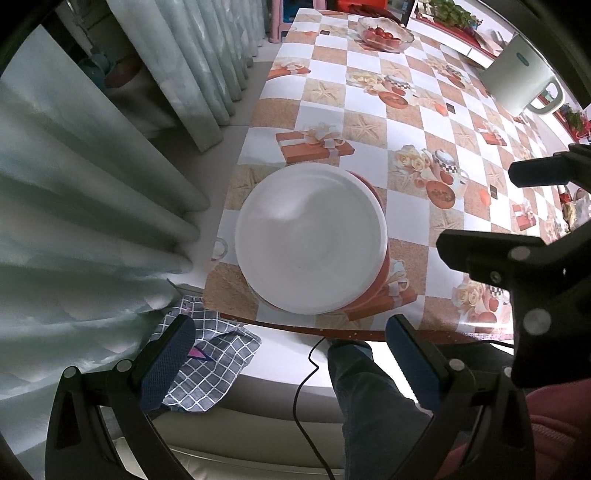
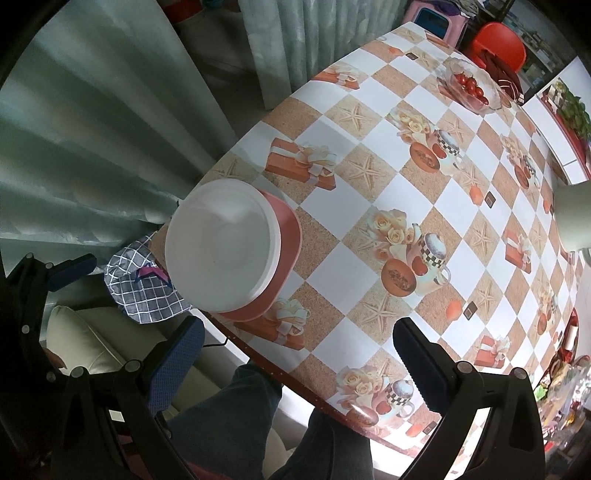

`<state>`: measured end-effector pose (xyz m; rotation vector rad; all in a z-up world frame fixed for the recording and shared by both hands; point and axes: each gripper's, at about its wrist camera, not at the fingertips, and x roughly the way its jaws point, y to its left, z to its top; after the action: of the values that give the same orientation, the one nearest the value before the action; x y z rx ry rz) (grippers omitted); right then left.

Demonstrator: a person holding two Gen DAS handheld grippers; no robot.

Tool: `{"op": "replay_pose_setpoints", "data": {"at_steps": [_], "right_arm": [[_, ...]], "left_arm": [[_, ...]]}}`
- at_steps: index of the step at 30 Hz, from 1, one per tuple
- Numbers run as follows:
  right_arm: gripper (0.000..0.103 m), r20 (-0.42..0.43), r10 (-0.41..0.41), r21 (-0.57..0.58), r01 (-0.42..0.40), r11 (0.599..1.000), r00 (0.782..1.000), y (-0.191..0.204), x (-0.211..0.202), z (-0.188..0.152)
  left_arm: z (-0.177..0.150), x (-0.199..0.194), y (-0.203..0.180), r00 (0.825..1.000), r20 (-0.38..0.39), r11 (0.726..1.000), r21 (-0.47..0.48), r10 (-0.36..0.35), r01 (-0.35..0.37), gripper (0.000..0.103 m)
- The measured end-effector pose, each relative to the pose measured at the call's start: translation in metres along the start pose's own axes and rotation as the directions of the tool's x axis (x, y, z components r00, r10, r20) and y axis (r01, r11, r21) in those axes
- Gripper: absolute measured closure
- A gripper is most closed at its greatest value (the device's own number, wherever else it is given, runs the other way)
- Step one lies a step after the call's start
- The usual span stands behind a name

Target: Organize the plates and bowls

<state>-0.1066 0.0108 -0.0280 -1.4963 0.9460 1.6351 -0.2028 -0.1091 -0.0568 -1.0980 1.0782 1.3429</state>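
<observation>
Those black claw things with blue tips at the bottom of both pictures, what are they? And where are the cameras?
They are grabbing tools; a person holds one in each hand. Each carries a camera looking along its jaws. One picture comes from the left gripper, the other from the right gripper. Both have jaws wide apart and hold nothing. On the checkered tablecloth a white plate sits on a reddish dish near the table's edge. Farther off stands a glass bowl of red fruit.

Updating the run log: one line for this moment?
left gripper: open, empty | right gripper: open, empty | white plate stacked on pink plate near table edge
</observation>
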Motion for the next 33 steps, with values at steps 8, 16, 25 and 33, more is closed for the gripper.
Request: {"op": "replay_pose_setpoints", "data": {"at_steps": [8,16,25,33], "right_arm": [[0.0,0.002,0.0,-0.006,0.0,1.0,1.0,0.0023,-0.0011,0.0018],[0.0,-0.002,0.006,-0.017,-0.007,1.0,1.0,0.0028,-0.0004,0.0025],[0.0,-0.006,0.009,-0.027,-0.01,1.0,1.0,0.0037,0.0005,0.0032],[0.0,-0.007,0.011,-0.03,-0.011,0.999,1.0,0.0036,0.0009,0.0048]], "left_arm": [[0.0017,-0.0011,0.0021,1.0,0.004,1.0,0.012,0.01,-0.01,0.0],[0.0017,-0.0009,0.0013,1.0,0.004,1.0,0.016,0.015,-0.015,0.0],[0.002,-0.0005,0.0033,1.0,0.004,1.0,0.013,0.024,-0.024,0.0],[0.0031,-0.0003,0.0036,1.0,0.004,1.0,0.012,0.027,-0.027,0.0]]}}
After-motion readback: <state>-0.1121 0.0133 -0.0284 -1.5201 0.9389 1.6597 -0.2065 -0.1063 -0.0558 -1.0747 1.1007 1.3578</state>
